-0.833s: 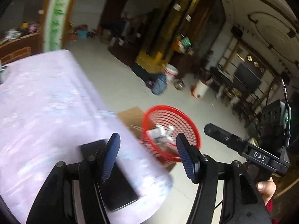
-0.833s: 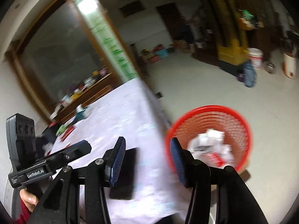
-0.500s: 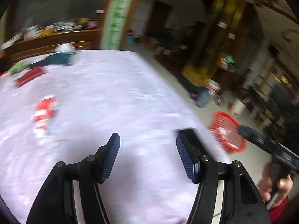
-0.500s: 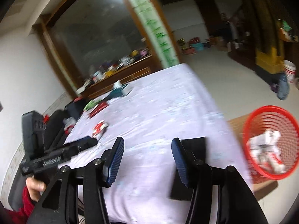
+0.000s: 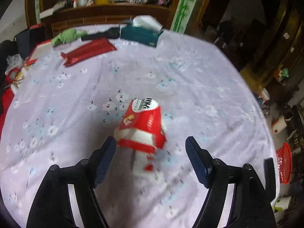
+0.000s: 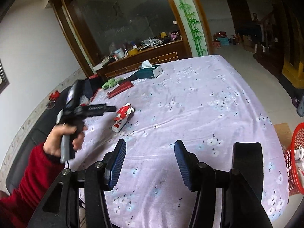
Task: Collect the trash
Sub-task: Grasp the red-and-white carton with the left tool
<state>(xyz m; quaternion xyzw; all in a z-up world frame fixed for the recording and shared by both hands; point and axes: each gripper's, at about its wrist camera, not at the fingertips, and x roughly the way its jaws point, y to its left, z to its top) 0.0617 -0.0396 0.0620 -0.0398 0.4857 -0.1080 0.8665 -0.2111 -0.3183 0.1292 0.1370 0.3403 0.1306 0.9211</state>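
Now the left gripper (image 5: pixel 150 156) has just been opening its jaws, which stand wide with nothing pressed between them; the crumpled red-and-white carton (image 5: pixel 141 128) lies just ahead of the fingertips, its near flap reaching in between them, nearer the left jaw. To grasp well, the gripper should shift slightly toward that jaw's side, straddle the carton's body and close gently, since thin creased card will likely buckle. It rests on a soft lilac floral tablecloth (image 5: pixel 199 79). The right gripper (image 6: pixel 150 163) hangs half open and empty. The red mesh basket (image 6: pixel 294 161) waits well off to the right.
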